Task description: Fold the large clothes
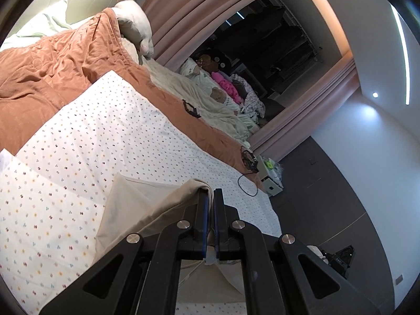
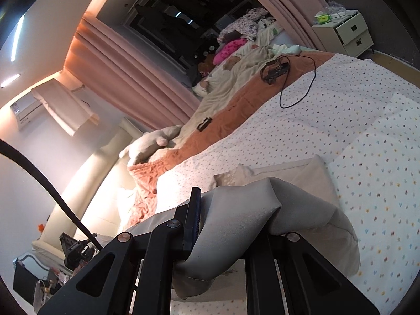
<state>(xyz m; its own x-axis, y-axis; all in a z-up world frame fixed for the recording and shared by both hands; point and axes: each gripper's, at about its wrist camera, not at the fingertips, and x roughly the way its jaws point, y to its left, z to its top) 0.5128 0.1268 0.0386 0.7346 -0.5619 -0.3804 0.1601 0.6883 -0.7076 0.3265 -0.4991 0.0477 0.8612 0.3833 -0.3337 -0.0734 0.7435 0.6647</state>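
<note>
You held the beige garment (image 1: 147,204) pinched in your left gripper (image 1: 210,197) at 6 o'clock, above the bed (image 1: 110,120). Your right gripper (image 2: 225,210) clamped its bunched cloth likewise. Folding appeared midway: one fold lay flat, the remainder unlaid.

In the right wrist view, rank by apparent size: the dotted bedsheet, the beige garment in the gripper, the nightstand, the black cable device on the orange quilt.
1. dotted bedsheet
2. beige garment, though nearness to the camera inflates it
3. nightstand
4. black cable device, clearly smallest
</note>
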